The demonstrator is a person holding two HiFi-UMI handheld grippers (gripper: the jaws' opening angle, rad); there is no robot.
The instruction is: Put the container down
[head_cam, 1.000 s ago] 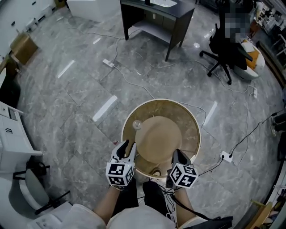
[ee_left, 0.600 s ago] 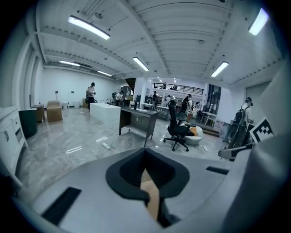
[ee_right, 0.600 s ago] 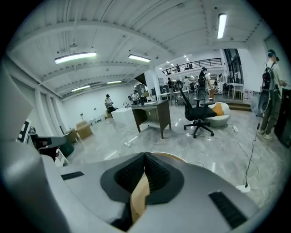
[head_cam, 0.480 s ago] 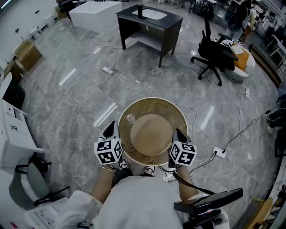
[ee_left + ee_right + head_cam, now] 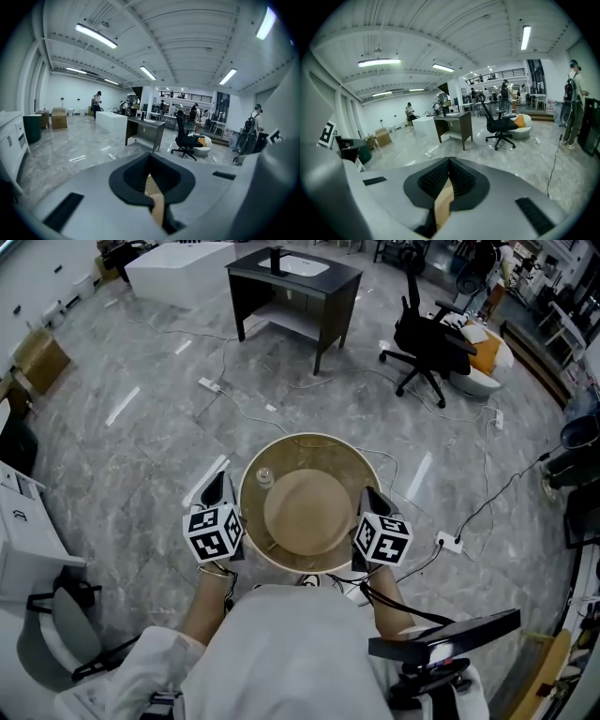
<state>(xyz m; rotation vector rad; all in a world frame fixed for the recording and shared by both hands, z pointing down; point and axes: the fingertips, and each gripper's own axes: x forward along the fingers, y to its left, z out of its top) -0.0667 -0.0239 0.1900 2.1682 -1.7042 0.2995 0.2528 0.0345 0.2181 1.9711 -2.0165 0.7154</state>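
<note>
Head view shows the whole round container point(image 5: 323, 454), mouth up and axis vertical, held well short of the desk point(image 5: 292, 277). The gripper views only catch a tan sliver of rim. The left gripper point(image 5: 150, 180) and right gripper point(image 5: 448, 180) jaws both pinch that rim.

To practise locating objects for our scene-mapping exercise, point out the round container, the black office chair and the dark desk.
container point(image 5: 311, 452): head view, far inner wall below the rim.
office chair point(image 5: 427, 334): head view, seat area.
desk point(image 5: 251, 268): head view, left part of the top.
</note>
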